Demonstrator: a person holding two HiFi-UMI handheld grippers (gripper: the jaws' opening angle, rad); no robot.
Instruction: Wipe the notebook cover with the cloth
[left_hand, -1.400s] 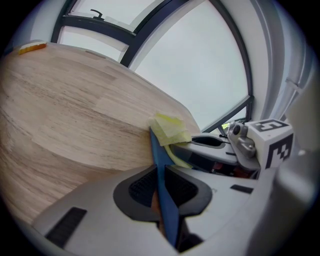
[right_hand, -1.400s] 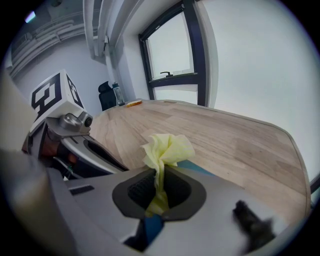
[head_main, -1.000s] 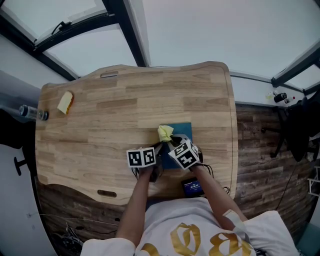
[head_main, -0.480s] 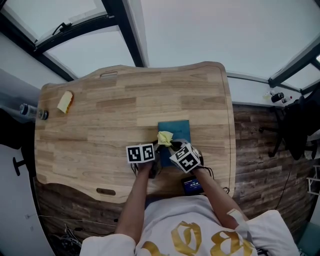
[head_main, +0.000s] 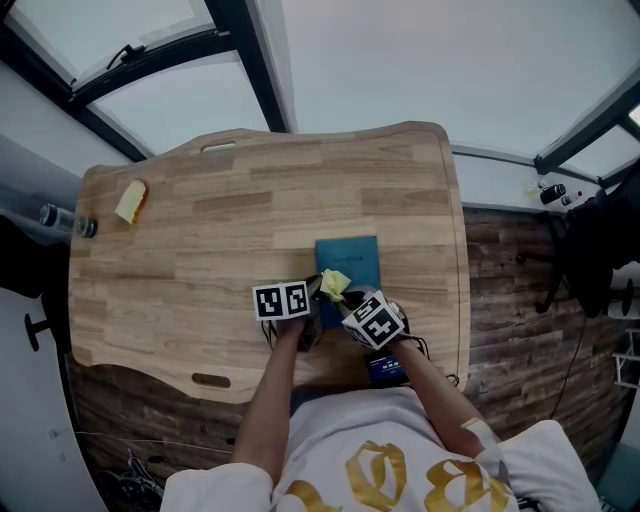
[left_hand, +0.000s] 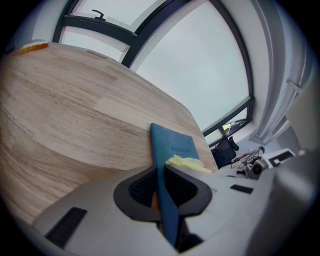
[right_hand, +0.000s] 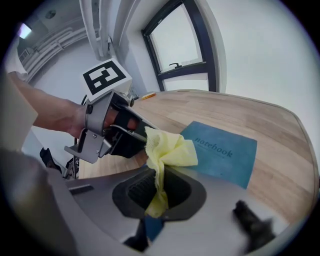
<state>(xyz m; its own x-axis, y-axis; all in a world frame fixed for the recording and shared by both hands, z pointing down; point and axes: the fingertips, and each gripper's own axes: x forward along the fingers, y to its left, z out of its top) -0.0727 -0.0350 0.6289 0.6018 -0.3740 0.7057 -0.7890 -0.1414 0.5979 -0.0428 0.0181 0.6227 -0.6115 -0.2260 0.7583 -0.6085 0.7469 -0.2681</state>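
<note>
the notebook (head_main: 352, 260) sits centre frame, its near edge pinched in my left gripper (left_hand: 162, 190). my right gripper (right_hand: 159, 189) clenches the yellow cloth (right_hand: 171, 148) over its lower left.

Even daylight via windows (head_main: 420, 60); soft shadows; gripper views fisheye w/ dark corners.

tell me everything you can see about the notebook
The notebook is a thin teal rectangle, its matte cover printed "notebook" in darker letters. It lies closed and flat on the wooden table, toward the person's side. The left gripper clamps its near-left corner; the yellow cloth in the right gripper sits over its near part.
</note>
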